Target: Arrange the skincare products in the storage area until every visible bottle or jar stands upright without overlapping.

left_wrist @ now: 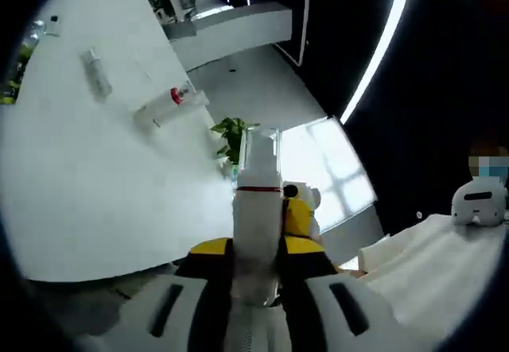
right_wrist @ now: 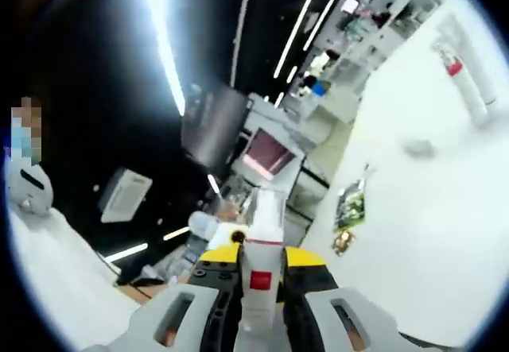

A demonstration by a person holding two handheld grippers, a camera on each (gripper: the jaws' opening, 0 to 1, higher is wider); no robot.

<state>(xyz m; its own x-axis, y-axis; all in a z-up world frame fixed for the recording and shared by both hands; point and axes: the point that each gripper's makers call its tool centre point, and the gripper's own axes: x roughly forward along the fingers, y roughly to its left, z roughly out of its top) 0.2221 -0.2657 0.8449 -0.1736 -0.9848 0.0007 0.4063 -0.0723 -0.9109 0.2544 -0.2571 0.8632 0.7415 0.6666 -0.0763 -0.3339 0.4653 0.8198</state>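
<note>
My left gripper (left_wrist: 256,245) is shut on a white pump bottle (left_wrist: 256,217) with a clear cap and a thin red band below it. The bottle stands up between the yellow-padded jaws in the left gripper view. My right gripper (right_wrist: 262,276) is shut on a white bottle (right_wrist: 263,268) with a clear cap and a red label. That bottle rises between the jaws in the right gripper view. Both views are tilted up toward the walls and ceiling, so the storage area is hidden.
A white wall (left_wrist: 87,185) carries a red-tipped fitting (left_wrist: 178,95). A green plant (left_wrist: 232,135) stands by a bright window (left_wrist: 326,169). A person in white (left_wrist: 445,257) is at the right. Ceiling light strips (right_wrist: 163,34) and shelves (right_wrist: 350,42) show in the right gripper view.
</note>
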